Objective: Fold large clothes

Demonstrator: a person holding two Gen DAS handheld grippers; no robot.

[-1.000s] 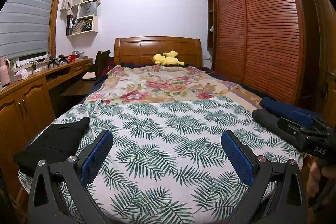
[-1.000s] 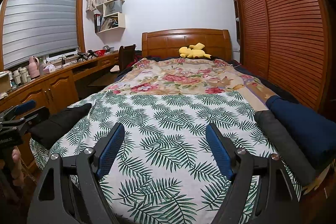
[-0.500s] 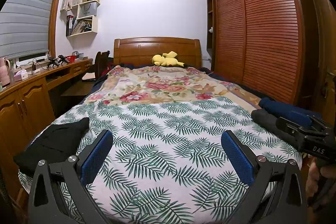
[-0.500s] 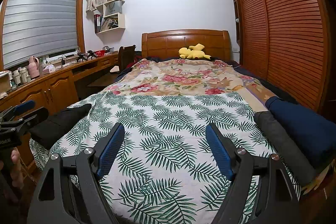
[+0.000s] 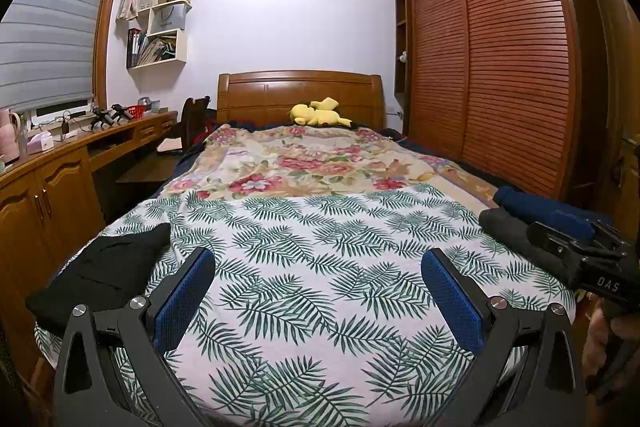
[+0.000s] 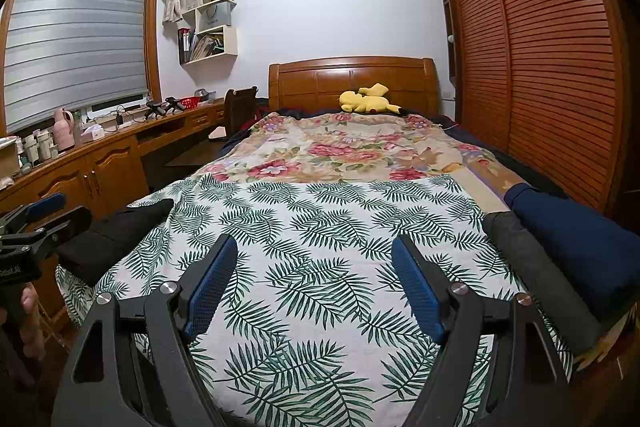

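A black garment (image 5: pixel 100 273) lies bunched on the bed's near left edge, also in the right wrist view (image 6: pixel 114 237). A folded grey garment (image 6: pixel 532 267) and a folded navy garment (image 6: pixel 576 235) lie along the right edge; both show in the left wrist view, grey (image 5: pixel 508 231) and navy (image 5: pixel 544 205). My left gripper (image 5: pixel 316 301) is open and empty above the palm-leaf sheet (image 5: pixel 320 247). My right gripper (image 6: pixel 312 289) is open and empty above the same sheet (image 6: pixel 320 227). Each gripper shows at the edge of the other's view.
A floral blanket (image 5: pixel 304 163) covers the far half of the bed, with a yellow plush toy (image 5: pixel 318 113) at the wooden headboard. A wooden desk and cabinets (image 6: pixel 100 163) run along the left. A slatted wardrobe (image 6: pixel 540 67) stands close on the right.
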